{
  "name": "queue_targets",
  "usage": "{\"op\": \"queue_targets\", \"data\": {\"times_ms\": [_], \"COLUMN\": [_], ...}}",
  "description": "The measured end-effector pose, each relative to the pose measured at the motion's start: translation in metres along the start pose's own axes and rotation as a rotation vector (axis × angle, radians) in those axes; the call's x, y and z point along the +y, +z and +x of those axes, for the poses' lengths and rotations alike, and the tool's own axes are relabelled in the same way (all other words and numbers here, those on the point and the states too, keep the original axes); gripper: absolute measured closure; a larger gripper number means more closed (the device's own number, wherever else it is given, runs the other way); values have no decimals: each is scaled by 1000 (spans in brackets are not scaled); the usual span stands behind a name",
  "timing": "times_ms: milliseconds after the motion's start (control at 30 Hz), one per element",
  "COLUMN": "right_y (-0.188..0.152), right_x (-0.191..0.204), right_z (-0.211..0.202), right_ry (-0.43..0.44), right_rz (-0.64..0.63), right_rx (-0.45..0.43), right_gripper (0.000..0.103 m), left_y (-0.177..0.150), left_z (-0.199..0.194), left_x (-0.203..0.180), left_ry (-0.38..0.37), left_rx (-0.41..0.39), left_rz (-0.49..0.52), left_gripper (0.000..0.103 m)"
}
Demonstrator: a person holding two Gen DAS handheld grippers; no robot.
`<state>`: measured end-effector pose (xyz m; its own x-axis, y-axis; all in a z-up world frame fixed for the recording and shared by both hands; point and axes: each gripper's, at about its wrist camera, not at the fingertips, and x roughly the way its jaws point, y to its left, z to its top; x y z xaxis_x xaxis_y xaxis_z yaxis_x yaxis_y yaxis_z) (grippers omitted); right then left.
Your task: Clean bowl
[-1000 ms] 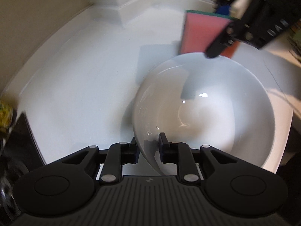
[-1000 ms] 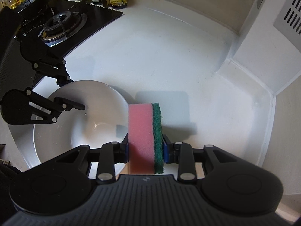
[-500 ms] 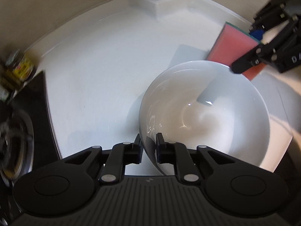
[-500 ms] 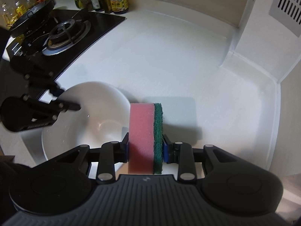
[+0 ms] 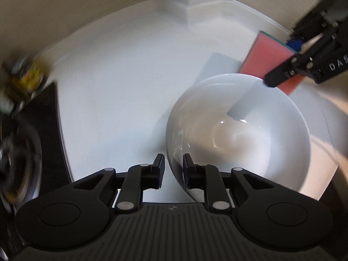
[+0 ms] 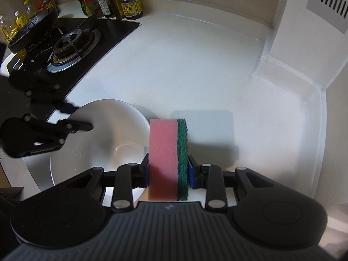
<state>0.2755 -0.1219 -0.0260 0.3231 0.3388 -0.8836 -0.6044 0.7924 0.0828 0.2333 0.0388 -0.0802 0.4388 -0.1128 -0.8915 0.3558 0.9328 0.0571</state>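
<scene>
A white bowl (image 5: 250, 130) is held over the white counter, tilted. My left gripper (image 5: 173, 168) is shut on the bowl's near rim, one finger inside and one outside. The bowl also shows in the right wrist view (image 6: 104, 139), with the left gripper (image 6: 74, 117) on its far left rim. My right gripper (image 6: 168, 169) is shut on a pink sponge with a green scouring side (image 6: 168, 152), held upright just right of the bowl. In the left wrist view the sponge (image 5: 269, 58) hangs at the bowl's far rim.
A black gas hob (image 6: 71, 41) with a burner lies to the left. Jars and bottles (image 6: 117, 4) stand behind it. A dark pan (image 6: 32, 28) sits at far left. A wall corner and pillar (image 6: 293, 28) bound the counter on the right.
The left gripper and bowl have swung, bringing the hob and jars into its view. The right gripper has pulled back slightly with the sponge still beside the bowl's rim.
</scene>
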Motion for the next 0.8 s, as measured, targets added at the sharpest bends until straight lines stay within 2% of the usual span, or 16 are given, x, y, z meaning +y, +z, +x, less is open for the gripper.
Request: {"op": "queue_targets", "data": {"times_ms": [67, 100, 300, 400, 533, 633, 800], "right_y": [-2, -3, 0, 5, 12, 13, 11], "right_x": [1, 2, 7, 6, 11, 15, 18], "right_z": [-1, -1, -4, -2, 3, 4, 4], "right_ry": [6, 4, -6, -10, -47, -70, -63], "right_rz": [1, -2, -47, -45, -44, -48, -13], "right_rx": [-2, -2, 37, 35, 28, 32, 27], "right_gripper": [75, 75, 75, 75, 75, 75, 75], "left_y": [0, -1, 15, 22, 26, 22, 15], "left_z": [4, 4, 16, 21, 25, 23, 16], "left_x": [2, 3, 2, 0, -2, 1, 7], "left_ry": [1, -6, -25, -24, -29, -36, -13], "left_rx": [2, 4, 5, -9, -22, -32, 5], "left_rz": [-40, -39, 78, 179, 250, 215, 25], "left_gripper": [85, 90, 90, 87, 86, 86, 86]}}
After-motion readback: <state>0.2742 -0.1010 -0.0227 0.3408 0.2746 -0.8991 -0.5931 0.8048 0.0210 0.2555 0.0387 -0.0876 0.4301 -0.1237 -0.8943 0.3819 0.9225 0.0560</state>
